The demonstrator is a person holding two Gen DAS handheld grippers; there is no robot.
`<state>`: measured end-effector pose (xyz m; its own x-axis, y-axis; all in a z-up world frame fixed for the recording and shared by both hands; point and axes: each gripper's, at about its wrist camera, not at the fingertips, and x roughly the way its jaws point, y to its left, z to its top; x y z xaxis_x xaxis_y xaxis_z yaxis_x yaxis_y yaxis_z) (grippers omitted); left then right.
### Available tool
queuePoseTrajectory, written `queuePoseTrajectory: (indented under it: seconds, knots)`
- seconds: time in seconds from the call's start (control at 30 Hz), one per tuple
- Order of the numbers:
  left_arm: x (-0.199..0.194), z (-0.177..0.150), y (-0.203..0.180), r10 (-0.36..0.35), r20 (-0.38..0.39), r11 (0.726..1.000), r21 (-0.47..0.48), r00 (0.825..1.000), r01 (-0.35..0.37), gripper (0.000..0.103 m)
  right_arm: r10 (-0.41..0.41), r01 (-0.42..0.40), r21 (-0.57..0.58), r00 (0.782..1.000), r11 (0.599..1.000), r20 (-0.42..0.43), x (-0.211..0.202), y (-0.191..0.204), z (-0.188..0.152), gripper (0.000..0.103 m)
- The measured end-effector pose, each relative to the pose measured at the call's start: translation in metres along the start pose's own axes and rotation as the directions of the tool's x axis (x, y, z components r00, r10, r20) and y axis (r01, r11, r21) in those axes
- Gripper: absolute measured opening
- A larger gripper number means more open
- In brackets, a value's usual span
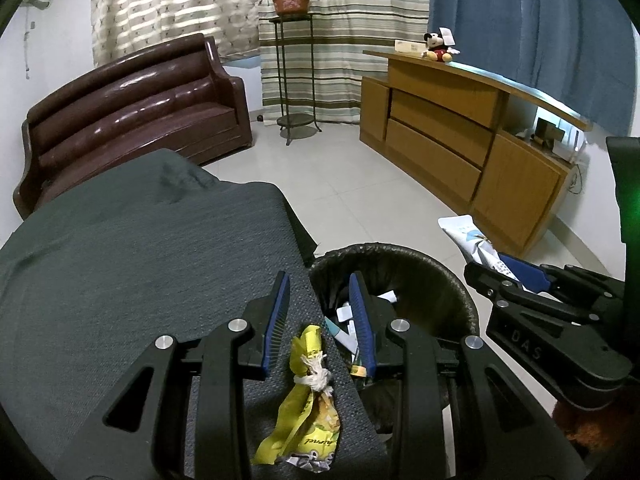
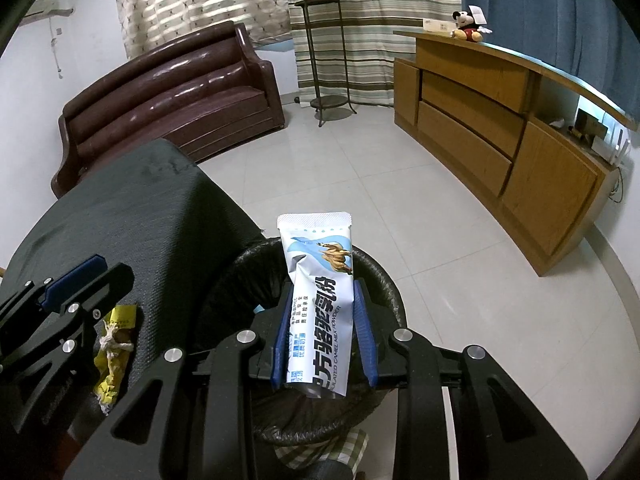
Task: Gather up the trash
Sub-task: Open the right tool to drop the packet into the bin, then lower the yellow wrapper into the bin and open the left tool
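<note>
A yellow crumpled wrapper (image 1: 308,392) tied with white string lies on the grey cloth-covered table (image 1: 140,260). My left gripper (image 1: 318,280) stands open over it, its blue pads either side of the wrapper's top end without pressing it. Right beside the table's edge is a bin (image 1: 404,254) lined with a black bag, with some scraps inside. My right gripper (image 2: 322,292) is shut on a white milk-powder sachet (image 2: 318,264) and holds it upright over the bin (image 2: 384,280). The right wrist view shows the left gripper (image 2: 108,270) above the yellow wrapper (image 2: 114,340).
A brown leather sofa (image 1: 132,112) stands behind the table. A metal plant stand (image 1: 296,80) with a potted plant is by the curtains. A long wooden cabinet (image 1: 460,140) with a plush toy (image 1: 438,46) on top runs along the right. Pale tiled floor (image 2: 400,208) lies between.
</note>
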<state>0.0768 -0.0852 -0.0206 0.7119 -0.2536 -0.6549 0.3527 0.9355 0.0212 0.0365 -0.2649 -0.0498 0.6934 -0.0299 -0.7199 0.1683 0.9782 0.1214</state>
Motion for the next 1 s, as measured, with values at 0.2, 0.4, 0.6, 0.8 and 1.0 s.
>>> queuePoseTrajectory:
  seconds: [0.2, 0.4, 0.6, 0.8, 1.0]
  knots:
    - [-0.001, 0.0, 0.0, -0.004, -0.003, 1.0, -0.002, 1.0, 0.004, 0.035, 0.001, -0.001, 0.009, 1.0, 1.0, -0.006, 0.002, -0.005, -0.001, 0.032]
    - [-0.001, 0.0, 0.001, -0.002, -0.001, 1.0, -0.009, 1.0, 0.002, 0.045, -0.008, 0.007, 0.014, 1.0, 1.0, 0.002, 0.001, -0.005, -0.001, 0.042]
    - [-0.001, 0.001, 0.006, -0.002, 0.001, 1.0, -0.021, 1.0, 0.002, 0.053, -0.012, 0.012, 0.027, 1.0, 1.0, 0.002, 0.001, -0.004, -0.003, 0.042]
    - [-0.003, 0.001, 0.013, 0.007, -0.003, 1.0, -0.03, 1.0, -0.007, 0.057, -0.01, 0.01, 0.028, 1.0, 1.0, -0.004, 0.003, -0.004, -0.003, 0.042]
    - [-0.002, -0.005, 0.016, 0.014, -0.031, 0.999, -0.032, 0.999, -0.015, 0.057, -0.008, 0.008, 0.033, 1.0, 0.999, -0.015, 0.006, -0.006, -0.004, 0.042]
